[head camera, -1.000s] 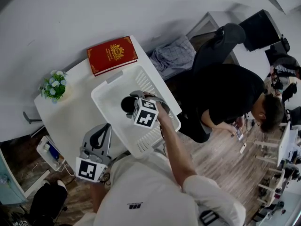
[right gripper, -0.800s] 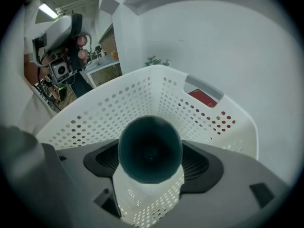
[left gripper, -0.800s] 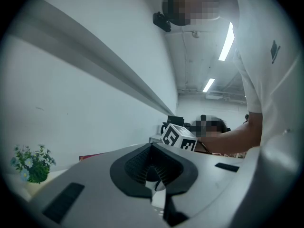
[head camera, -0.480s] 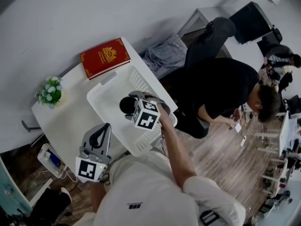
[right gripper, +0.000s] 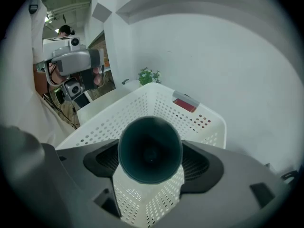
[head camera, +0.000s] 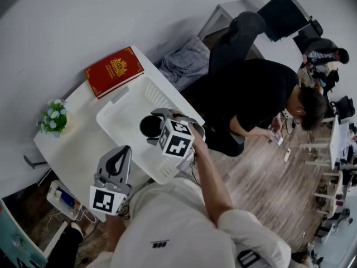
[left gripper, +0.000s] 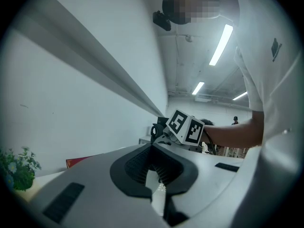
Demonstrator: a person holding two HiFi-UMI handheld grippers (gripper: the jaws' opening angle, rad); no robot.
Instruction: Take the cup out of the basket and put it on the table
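Lift-out step: right gripper (head camera: 158, 128) is holding the dark cup (right gripper: 150, 148) clamped between its jaws over the white basket (head camera: 119, 114), left gripper (head camera: 119, 154) is hanging with jaws together and empty, and the next move is probably calling for a carry to the table's (head camera: 71, 139) bare near edge.

1. Bright, even indoor light; ceiling tube lights (left gripper: 221, 44) glare in the left gripper view.
2. Every view bends strongly at its edges; both gripper views have black corners.
3. The cup (right gripper: 150, 149) looks dark and slightly soft near the lens; shadows are faint.

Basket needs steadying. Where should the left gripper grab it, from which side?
Probably the basket, by its long rim nearest the left gripper, from above, jaws astride the wall: it is thin, upright and free there. The jaws, shut now, must open first. The right gripper holds the cup over the middle.
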